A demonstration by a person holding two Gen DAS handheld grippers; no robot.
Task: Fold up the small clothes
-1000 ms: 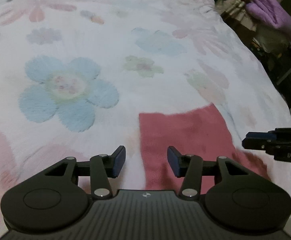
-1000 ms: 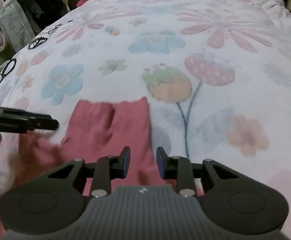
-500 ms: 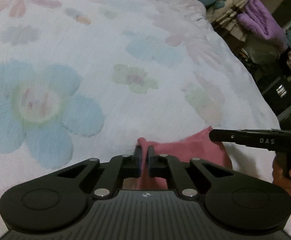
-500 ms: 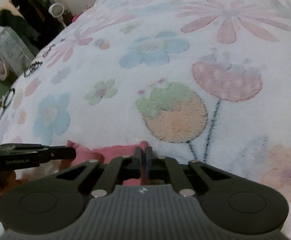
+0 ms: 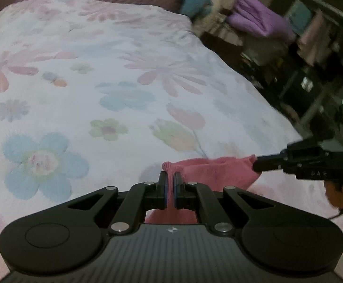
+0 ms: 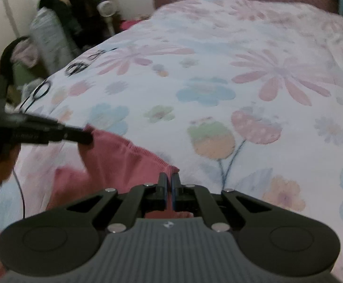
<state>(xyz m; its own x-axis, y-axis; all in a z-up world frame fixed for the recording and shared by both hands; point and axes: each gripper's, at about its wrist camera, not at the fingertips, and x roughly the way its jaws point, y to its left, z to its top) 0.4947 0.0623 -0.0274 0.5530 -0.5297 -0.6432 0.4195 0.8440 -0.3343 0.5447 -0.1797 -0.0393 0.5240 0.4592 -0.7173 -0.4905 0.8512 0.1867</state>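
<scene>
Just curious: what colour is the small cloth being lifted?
Pink, a ribbed knit cloth; it shows best in the right wrist view.

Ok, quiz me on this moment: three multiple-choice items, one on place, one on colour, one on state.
1. Where does the garment hang?
A. over the flowered bedspread
B. on a chair
C. in a drawer

2. Its colour?
A. blue
B. pink
C. white

3. The left hand-held gripper and right hand-held gripper are:
A. both open
B. one open
C. both shut on the garment

1 A: the bedspread lies under it.
2 B: the knit is pink in both views.
3 C: each pinches a corner.
</scene>
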